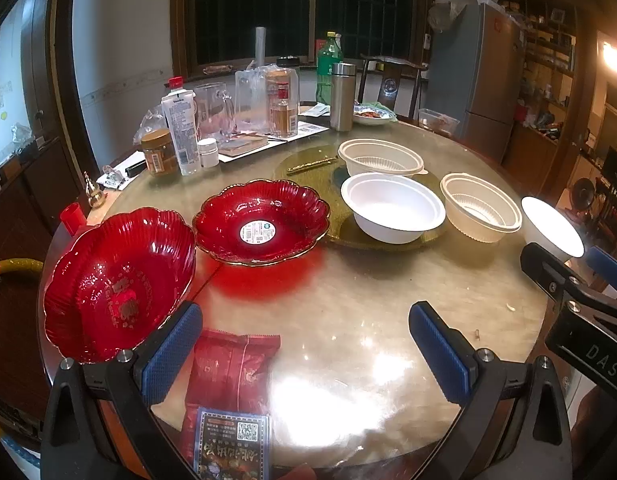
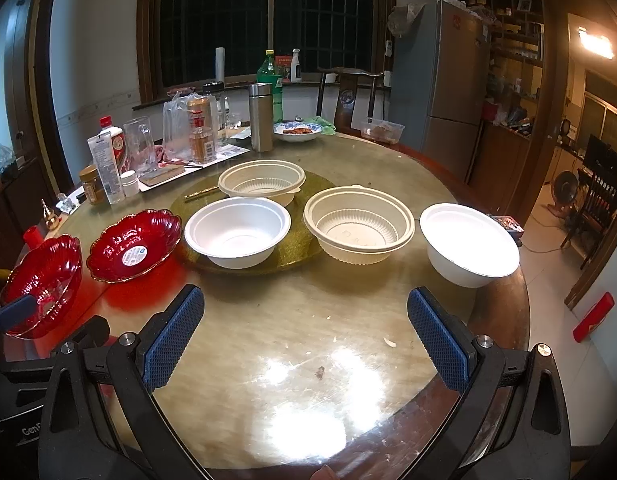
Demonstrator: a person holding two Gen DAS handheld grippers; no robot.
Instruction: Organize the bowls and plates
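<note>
Dark window bars and a grey fridge close off the room behind the round glass-topped table (image 2: 268,344), where we have both tools hovering over bare glass near its front edge. Our left gripper (image 1: 304,348) and right gripper (image 2: 304,332) each have their blue-padded jaws spread wide, with nothing between them.

What we must sort lies in an arc: a red scalloped glass plate at the table's left edge (image 1: 116,284), a second red scalloped plate with a round sticker (image 1: 262,222) just beside it, a smooth white bowl (image 2: 237,230) on the greenish turntable, a ribbed cream plastic bowl behind it (image 2: 261,180), another ribbed cream bowl to the right (image 2: 358,224), and a second smooth white bowl near the right edge (image 2: 468,244).

We judge the edge pieces to be the risk. The rightmost white bowl looks light, so a nudge from a jaw could tip it off the table. The leftmost red plate seems to overhang the rim, and a pinch on its slick fluted lip could slip. The turntable might also rotate if we press on a bowl.

Only the left wrist view shows the red snack packet (image 1: 232,364) and printed card at the front edge. The right wrist view alone shows the right white bowl whole and the floor beyond it.
</note>
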